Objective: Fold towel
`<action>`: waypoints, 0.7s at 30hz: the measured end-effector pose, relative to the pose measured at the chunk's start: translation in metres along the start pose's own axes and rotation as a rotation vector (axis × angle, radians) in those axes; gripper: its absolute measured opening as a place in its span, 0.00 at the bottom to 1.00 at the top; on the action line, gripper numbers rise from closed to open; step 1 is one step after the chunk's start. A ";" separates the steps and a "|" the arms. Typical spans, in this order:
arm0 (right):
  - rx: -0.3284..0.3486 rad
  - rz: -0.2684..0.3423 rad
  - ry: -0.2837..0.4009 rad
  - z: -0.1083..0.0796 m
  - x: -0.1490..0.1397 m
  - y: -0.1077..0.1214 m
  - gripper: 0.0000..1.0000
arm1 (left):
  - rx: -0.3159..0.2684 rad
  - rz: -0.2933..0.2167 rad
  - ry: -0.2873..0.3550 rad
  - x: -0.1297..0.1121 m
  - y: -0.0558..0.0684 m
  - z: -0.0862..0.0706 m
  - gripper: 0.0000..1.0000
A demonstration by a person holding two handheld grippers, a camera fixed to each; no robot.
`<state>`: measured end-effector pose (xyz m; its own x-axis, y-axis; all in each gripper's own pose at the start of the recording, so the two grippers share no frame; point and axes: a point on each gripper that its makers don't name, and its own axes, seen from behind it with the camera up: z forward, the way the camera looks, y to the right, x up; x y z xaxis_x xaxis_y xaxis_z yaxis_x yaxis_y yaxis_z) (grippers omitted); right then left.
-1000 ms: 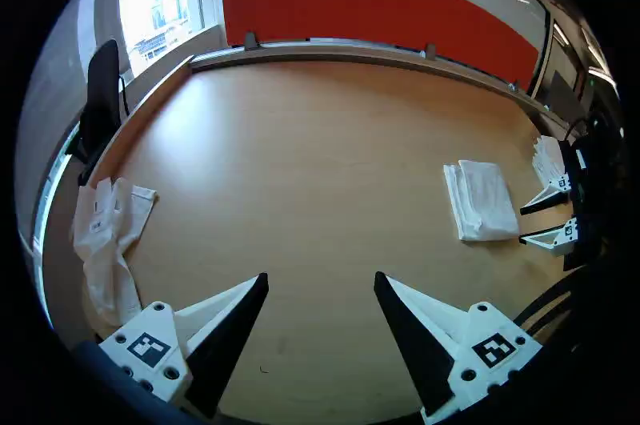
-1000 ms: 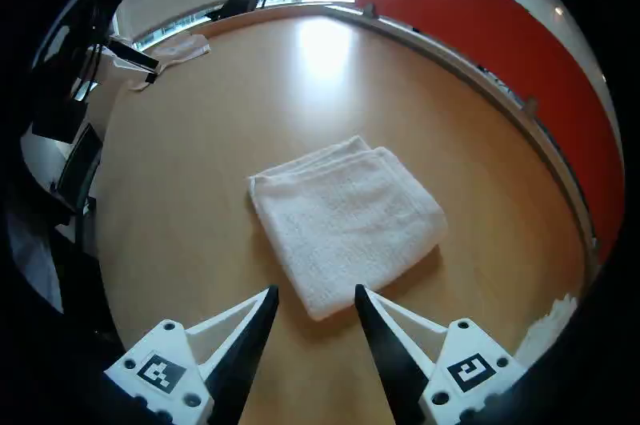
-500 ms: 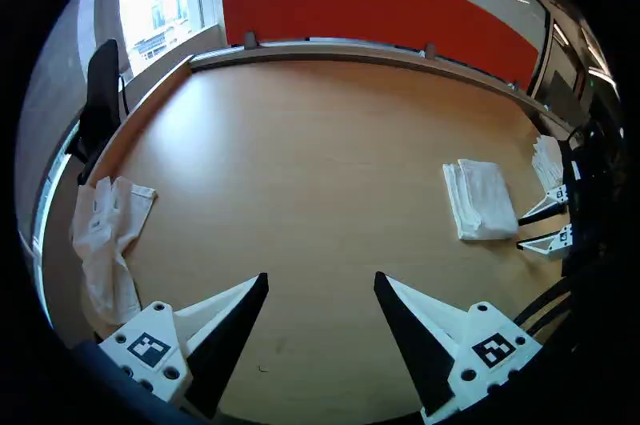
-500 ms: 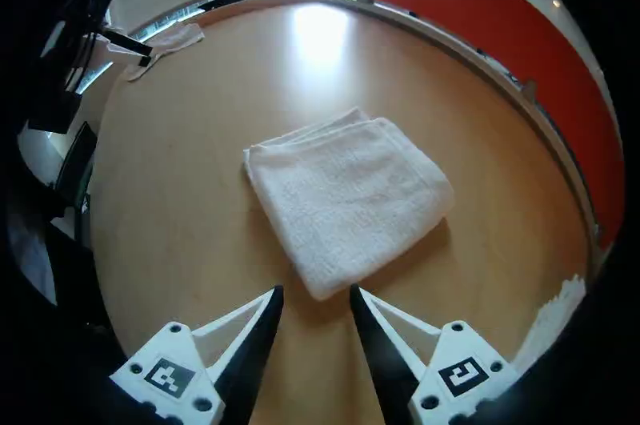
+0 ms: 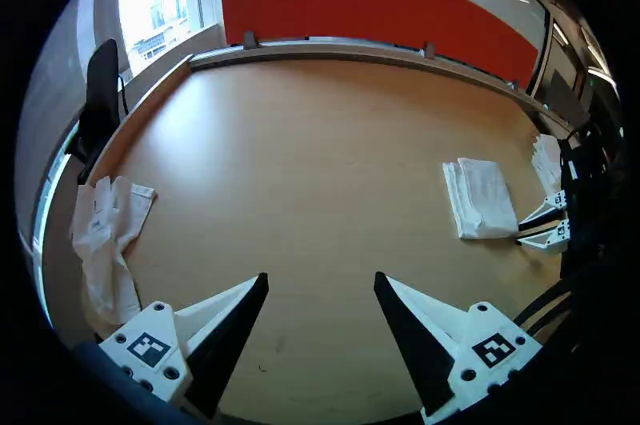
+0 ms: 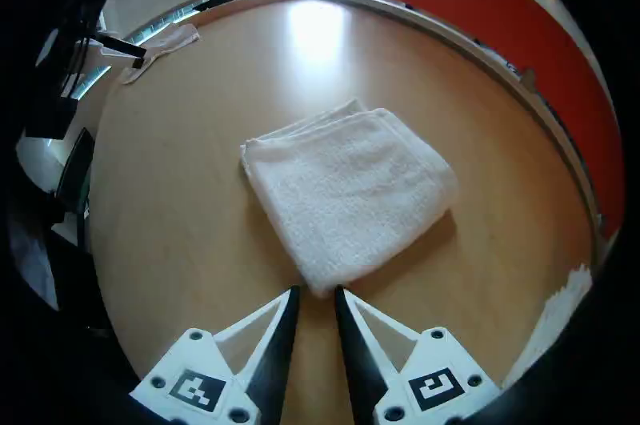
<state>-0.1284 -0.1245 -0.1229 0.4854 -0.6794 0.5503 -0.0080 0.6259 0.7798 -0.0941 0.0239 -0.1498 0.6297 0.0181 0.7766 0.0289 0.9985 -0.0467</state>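
Two grippers over one wooden table [image 6: 184, 185].

The right gripper [image 6: 314, 290] sits right at the near corner of the folded towel [image 6: 348, 193]. Its jaws are narrow, with a slim gap left. The towel corner sits at the fingertips; cannot tell if they pinch it. The towel is white terry, folded to a thick rectangle and lying flat on the table.

The left gripper [image 5: 320, 277] is well apart from the towel, over bare wood, with its jaws wide and nothing between them.

Labels: each finger base carries a square black-and-white coded marker [image 6: 194, 390], a pattern rather than text. A crumpled white cloth [image 5: 104, 241], far from the towel at the table's edge, has a small tag, too small to read.

View differences:
- The right gripper view gives the towel close up, with weave and layered edges clear.
- The left gripper view gives the towel small and off to the side, with the right gripper's two fingers touching or just beside its near end.
- The left gripper view also shows a stack of white cloth [image 5: 548, 157] just beyond the towel. In the right gripper view this is a sliver at the edge.

Beyond the towel, a red panel [image 5: 360, 5] runs along the table's far edge. Farther off are a black chair [image 5: 100, 101] and a bright window [image 5: 156, 1].
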 end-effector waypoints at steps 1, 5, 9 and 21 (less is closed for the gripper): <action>-0.002 0.002 -0.001 0.000 0.000 0.001 0.25 | 0.000 0.000 0.000 0.000 0.000 0.000 0.99; -0.004 0.007 -0.001 0.000 -0.001 0.002 0.10 | 0.000 0.000 0.001 0.000 -0.001 0.000 0.99; -0.005 0.011 0.007 -0.001 0.000 0.002 0.04 | 0.001 0.000 -0.001 -0.001 -0.001 0.000 0.98; -0.002 0.014 0.031 -0.010 0.010 0.004 0.04 | -0.006 0.006 -0.003 0.000 0.001 0.002 0.99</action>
<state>-0.1147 -0.1252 -0.1170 0.5121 -0.6583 0.5517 -0.0133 0.6361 0.7715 -0.0958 0.0252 -0.1485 0.6277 0.0240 0.7781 0.0297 0.9981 -0.0547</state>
